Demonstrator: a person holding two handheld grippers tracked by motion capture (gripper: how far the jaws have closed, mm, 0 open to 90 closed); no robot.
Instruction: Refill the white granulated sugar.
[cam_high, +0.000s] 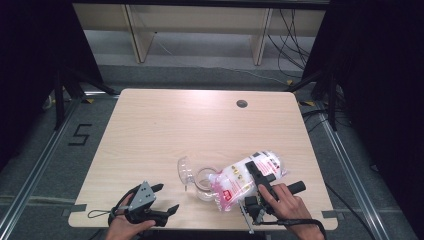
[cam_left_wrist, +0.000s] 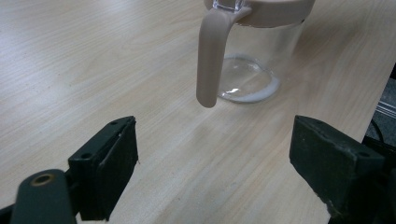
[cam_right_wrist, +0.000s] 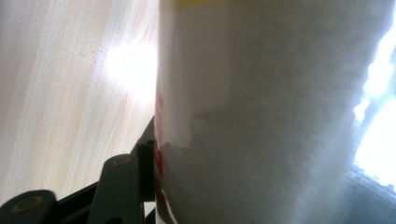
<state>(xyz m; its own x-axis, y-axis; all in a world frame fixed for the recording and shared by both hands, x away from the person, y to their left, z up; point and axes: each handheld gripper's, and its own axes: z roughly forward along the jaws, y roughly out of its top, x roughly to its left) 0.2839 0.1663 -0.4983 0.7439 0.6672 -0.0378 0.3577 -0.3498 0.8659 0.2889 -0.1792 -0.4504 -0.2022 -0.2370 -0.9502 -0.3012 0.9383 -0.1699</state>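
Note:
A clear jar with a beige rim stands on the table near its front edge, its clear lid flipped open to the left. A plastic bag of white grains with a pink and red label lies tilted, its lower corner at the jar's mouth. My right gripper is shut on the bag's middle; in the right gripper view the bag sits against one black jaw. My left gripper stands open left of the jar. In the left gripper view the jar and its beige handle lie ahead, apart from the jaws.
The wooden table has a round cable hole at the back right. Beyond the table stands a pale shelf frame, with loose cables on the floor at the right. Dark curtains flank both sides.

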